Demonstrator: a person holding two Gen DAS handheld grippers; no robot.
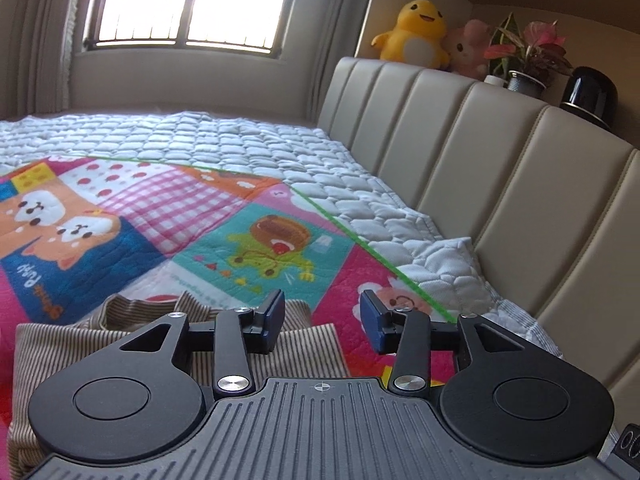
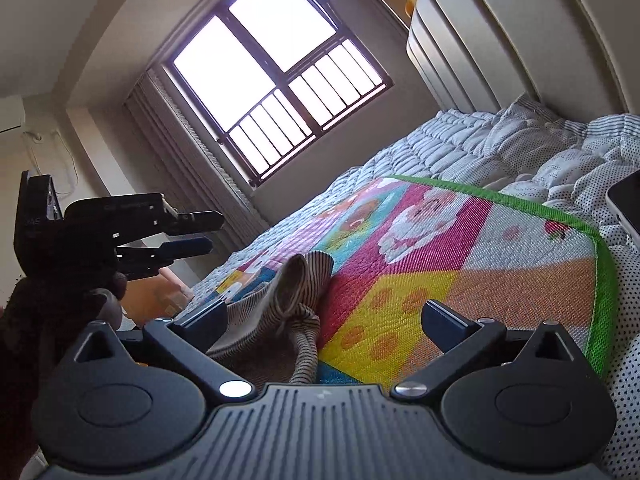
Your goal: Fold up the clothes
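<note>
Left gripper (image 1: 322,322): jaws wide apart, holding nothing, low centre of frame.
Right gripper (image 2: 326,320): jaws wide, holding nothing.
Brown-and-white striped knit garment (image 2: 288,308): crumpled on colourful patchwork cartoon quilt (image 1: 168,216), lower left.

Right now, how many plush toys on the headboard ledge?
2: yellow duck plush leftmost on the ledge, pink plush touching its right side. More may be hidden beyond the plants.

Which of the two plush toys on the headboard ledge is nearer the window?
The yellow duck plush; the pink plush sits on its far side, next to the potted plants.
</note>
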